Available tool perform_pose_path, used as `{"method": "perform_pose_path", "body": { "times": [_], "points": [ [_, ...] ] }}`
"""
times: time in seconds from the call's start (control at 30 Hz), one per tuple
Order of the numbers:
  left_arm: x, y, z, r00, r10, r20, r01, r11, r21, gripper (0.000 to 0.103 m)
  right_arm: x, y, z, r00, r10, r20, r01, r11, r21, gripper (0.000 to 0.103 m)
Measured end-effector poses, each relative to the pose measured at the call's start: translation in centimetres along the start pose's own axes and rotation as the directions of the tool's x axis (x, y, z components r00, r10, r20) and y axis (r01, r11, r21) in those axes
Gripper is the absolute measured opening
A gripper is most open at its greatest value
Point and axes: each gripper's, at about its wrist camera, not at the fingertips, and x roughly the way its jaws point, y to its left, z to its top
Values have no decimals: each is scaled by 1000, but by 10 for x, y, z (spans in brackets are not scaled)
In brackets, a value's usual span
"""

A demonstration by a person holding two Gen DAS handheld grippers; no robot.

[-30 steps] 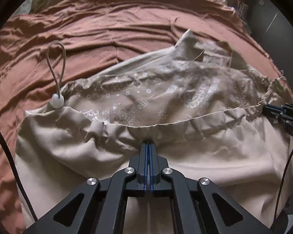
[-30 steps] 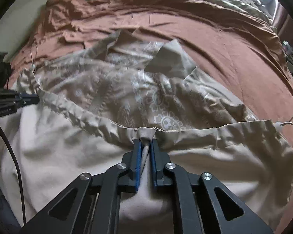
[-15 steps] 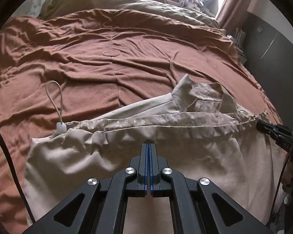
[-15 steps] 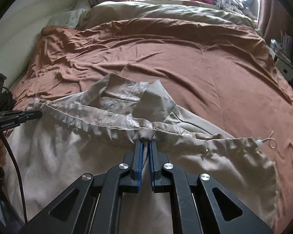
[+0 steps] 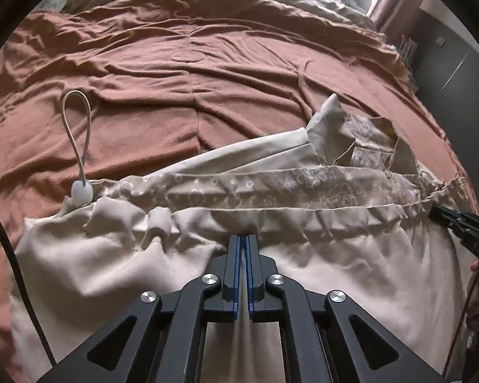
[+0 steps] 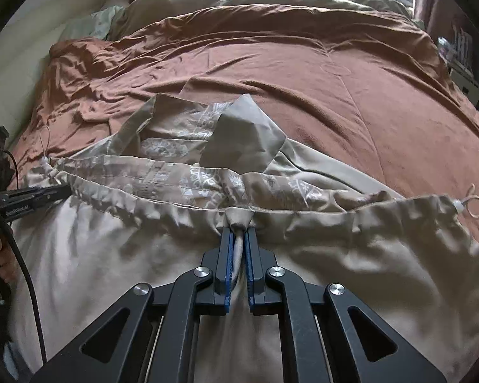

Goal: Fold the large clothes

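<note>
We held a beige garment (image 5: 351, 265) over the brown bedspread (image 5: 182, 102), its gathered hem stretched between our claws: the left gripper (image 5: 245, 239) pinched the hem, and the right gripper (image 6: 238, 233) pinched a bunched fold of it.

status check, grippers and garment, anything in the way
Left gripper and right gripper both shut on the garment's gathered hem. Garment stretched between them over the brown blanket. Nothing in the way.

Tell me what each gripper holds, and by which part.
Both hold the beige garment by its gathered drawstring hem: left gripper near the middle, right gripper further along.
</note>
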Motion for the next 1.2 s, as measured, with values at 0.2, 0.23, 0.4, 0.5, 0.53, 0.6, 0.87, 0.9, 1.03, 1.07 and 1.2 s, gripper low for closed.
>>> {"method": "perform_pose_path", "body": {
  "times": [0.2,0.23,0.4,0.5,0.53,0.6,0.87,0.9,1.03,1.07,1.2],
  "points": [
    [-52,2,-16,997,-38,69,41,998,-50,63,-48,12,-10,998,-16,61,16,1000,-8,94],
    [-64,0,-20,994,-34,102,39,998,-46,75,-57,16,-14,997,-14,76,15,1000,-10,95],
    [-119,1,-43,982,-31,184,40,998,-46,80,-94,30,-35,995,2,99,-3,1000,11,95],
    [-146,6,-62,978,-24,207,36,998,-51,80,-118,42,-51,992,16,129,-17,1000,6,95],
    [-155,9,-70,976,-17,217,30,998,-57,80,-124,45,-55,991,19,136,-19,1000,0,95],
    [-171,19,-86,971,-20,236,40,996,-81,80,-135,56,-65,990,35,137,-33,999,-15,95],
    [-203,63,-149,969,-8,247,57,980,-193,80,-161,84,-97,988,108,106,-110,994,7,95],
    [-204,68,-156,970,-2,244,55,977,-207,80,-162,90,-103,988,117,102,-118,993,0,95],
    [-210,97,-190,967,-3,253,78,955,-285,80,-159,104,-122,989,122,86,-122,992,0,95],
    [-211,103,-197,967,-4,253,83,949,-303,80,-157,106,-126,989,119,85,-120,993,6,94],
    [-208,122,-222,971,-10,240,100,926,-364,69,-141,110,-139,992,122,36,-123,991,50,57]
  ]
}}
